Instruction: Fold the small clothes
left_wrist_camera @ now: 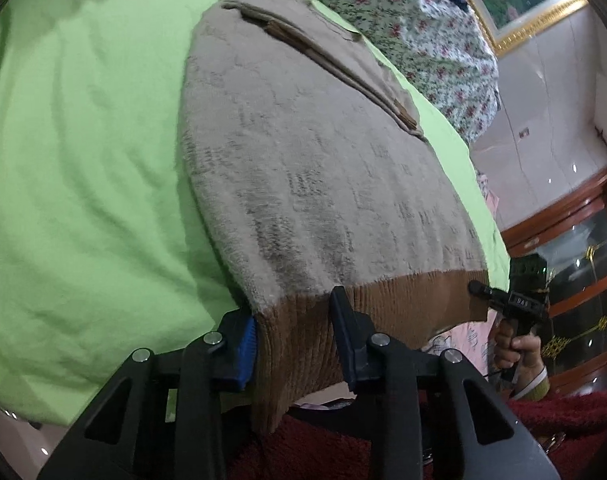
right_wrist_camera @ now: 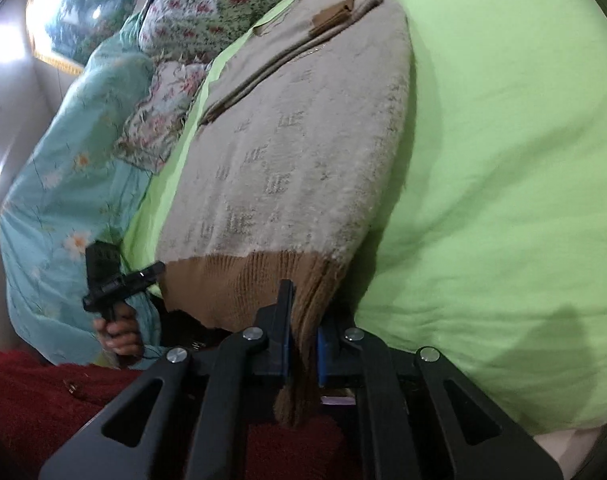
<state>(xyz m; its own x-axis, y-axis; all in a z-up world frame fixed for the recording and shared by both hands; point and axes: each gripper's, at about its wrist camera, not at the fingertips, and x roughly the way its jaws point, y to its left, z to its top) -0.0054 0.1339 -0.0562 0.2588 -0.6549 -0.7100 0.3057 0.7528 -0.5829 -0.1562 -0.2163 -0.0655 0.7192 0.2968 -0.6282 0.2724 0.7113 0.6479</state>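
The beige knitted sweater (left_wrist_camera: 303, 168) lies flat on the green bedsheet (left_wrist_camera: 83, 160), sleeves folded in. Each gripper pinches a corner of its brown ribbed hem (left_wrist_camera: 303, 328): left gripper (left_wrist_camera: 293, 340), right gripper (right_wrist_camera: 303, 332), fingers clamped on cloth. Likely next: lift the hem together, carry it away from the fingers towards the collar.

Beige sweater (left_wrist_camera: 303, 168) w/ brown hem, lime sheet (left_wrist_camera: 83, 160), floral quilt (left_wrist_camera: 415, 20)
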